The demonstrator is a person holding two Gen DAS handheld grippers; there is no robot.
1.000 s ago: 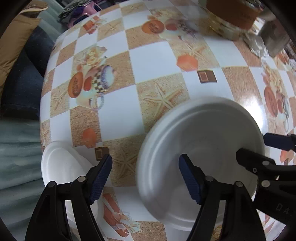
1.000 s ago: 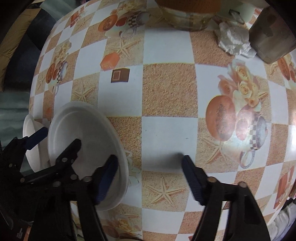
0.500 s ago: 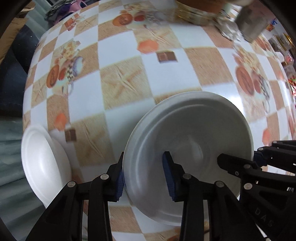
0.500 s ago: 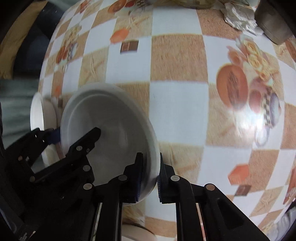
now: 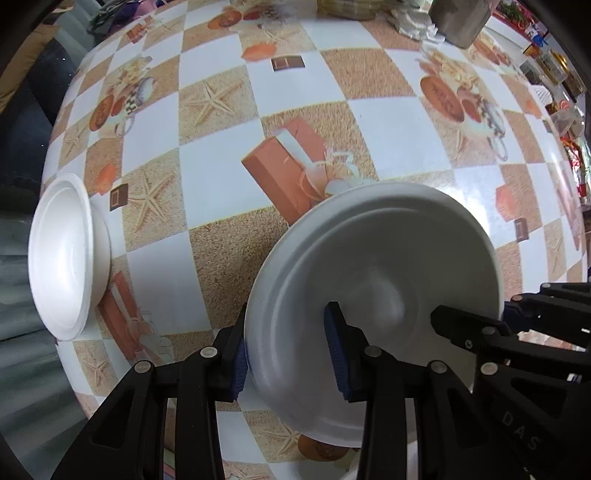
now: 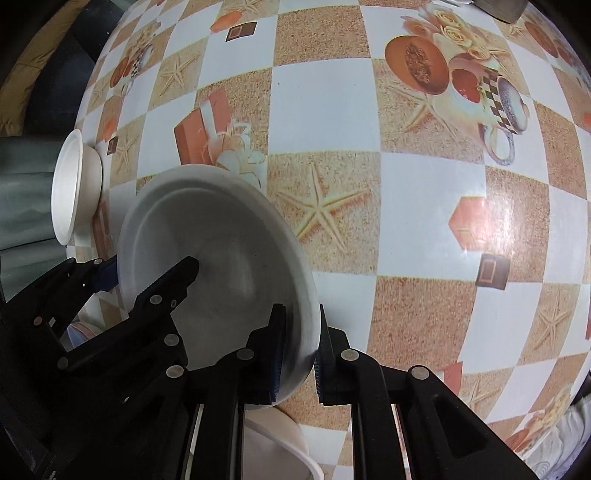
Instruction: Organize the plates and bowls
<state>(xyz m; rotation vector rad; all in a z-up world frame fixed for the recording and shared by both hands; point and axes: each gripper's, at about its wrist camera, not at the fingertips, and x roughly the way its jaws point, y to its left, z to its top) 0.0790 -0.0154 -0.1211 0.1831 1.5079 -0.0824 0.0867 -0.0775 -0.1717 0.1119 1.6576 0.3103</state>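
**2 grippers pinching 1 plate above the table**

The plate [image 5: 373,295] is hanging tilted over the table [image 5: 332,122], its hollow face turning toward both cameras and its far rim leaning toward the printed gift box [image 5: 284,166]. Being round, it is showing no long axis.

The left gripper [image 5: 288,354] is clamping the plate's left rim, 1 blue pad outside the rim and the other inside the hollow. The right gripper [image 6: 299,347] is clamping the opposite rim, its jaws nearly together with only the thin edge between them. Each gripper is showing in the other's view as a black frame reaching over the plate.

A bowl [image 5: 68,254] is sitting left of the plate, well apart from it, at the table's left edge; its own near rim is overhanging the edge slightly, though fisheye bending is making that hard to judge.

The plate's lower edge is being cut off behind the gripper fingers in both views. Below the plate, in the right wrist view, another white dish [image 6: 277,443] is peeking between the fingers, mostly hidden, so its kind cannot be told. Whether the plate is touching it cannot be told either. Far from the plate, a grey container [image 5: 458,18] and crumpled paper [image 5: 413,24] are being clipped by the frame's top.
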